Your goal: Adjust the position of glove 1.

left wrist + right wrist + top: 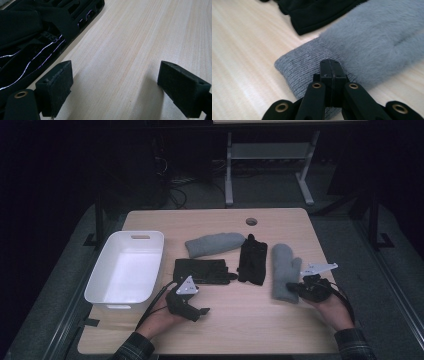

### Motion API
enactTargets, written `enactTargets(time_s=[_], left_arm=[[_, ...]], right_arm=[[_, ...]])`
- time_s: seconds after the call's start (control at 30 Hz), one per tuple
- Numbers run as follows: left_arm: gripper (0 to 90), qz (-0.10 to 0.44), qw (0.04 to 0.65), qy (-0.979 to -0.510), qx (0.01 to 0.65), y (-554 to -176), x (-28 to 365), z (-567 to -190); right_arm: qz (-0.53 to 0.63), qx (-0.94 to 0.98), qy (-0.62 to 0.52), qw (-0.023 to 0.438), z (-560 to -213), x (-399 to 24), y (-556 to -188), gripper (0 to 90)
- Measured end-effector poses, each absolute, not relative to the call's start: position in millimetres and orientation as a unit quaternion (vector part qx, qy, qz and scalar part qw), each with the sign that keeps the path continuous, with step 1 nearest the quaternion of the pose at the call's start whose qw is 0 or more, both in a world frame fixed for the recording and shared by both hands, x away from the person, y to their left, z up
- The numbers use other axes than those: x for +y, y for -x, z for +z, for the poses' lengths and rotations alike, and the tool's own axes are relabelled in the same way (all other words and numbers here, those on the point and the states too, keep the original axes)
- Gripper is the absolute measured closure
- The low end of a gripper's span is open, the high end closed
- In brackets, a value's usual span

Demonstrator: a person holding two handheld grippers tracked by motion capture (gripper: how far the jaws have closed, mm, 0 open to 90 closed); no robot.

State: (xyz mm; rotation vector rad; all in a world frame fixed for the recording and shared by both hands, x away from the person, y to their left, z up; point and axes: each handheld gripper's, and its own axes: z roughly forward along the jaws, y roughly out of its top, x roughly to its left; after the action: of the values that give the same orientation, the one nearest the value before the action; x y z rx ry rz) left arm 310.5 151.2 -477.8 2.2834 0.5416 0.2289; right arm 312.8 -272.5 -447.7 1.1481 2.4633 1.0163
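Two grey mittens and two black gloves lie on the wooden table. The right grey mitten points away from me, its knitted cuff nearest. My right gripper is at that cuff with its jaws pressed together. In the right gripper view the shut tips rest over the ribbed cuff of the grey mitten; I cannot tell whether any fabric is pinched. My left gripper stands open just in front of the left black glove. Bare wood shows between its jaws, with the black glove off to the left.
A white plastic bin stands at the table's left side. The other grey mitten lies crosswise at the middle back, and the second black glove beside it, also seen as a black glove beyond the cuff. A cable hole is near the far edge.
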Motion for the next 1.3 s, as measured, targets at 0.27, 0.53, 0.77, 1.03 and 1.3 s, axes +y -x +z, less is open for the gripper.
enactTargets(time_s=[0.27,0.53,0.77,1.03,1.3], left_arm=[[12.1,0.089,0.385,-0.893,0.216,-310,150,-478],[12.1,0.09,0.383,-0.894,0.214,-310,150,-478],[12.1,0.089,0.383,-0.894,0.214,-310,150,-478],[12.1,0.09,0.381,-0.896,0.211,-310,150,-478],[12.1,0.089,0.38,-0.896,0.21,-310,150,-478]], right_arm=[[0.347,0.854,-0.372,0.11,-447,-260,-298,90.0],[0.354,0.862,-0.353,0.085,-447,-248,-289,90.0],[0.358,0.874,-0.322,0.068,-446,-233,-286,90.0],[0.363,0.882,-0.296,0.05,-447,-216,-282,90.0],[0.37,0.887,-0.274,0.038,-446,-204,-278,90.0]])
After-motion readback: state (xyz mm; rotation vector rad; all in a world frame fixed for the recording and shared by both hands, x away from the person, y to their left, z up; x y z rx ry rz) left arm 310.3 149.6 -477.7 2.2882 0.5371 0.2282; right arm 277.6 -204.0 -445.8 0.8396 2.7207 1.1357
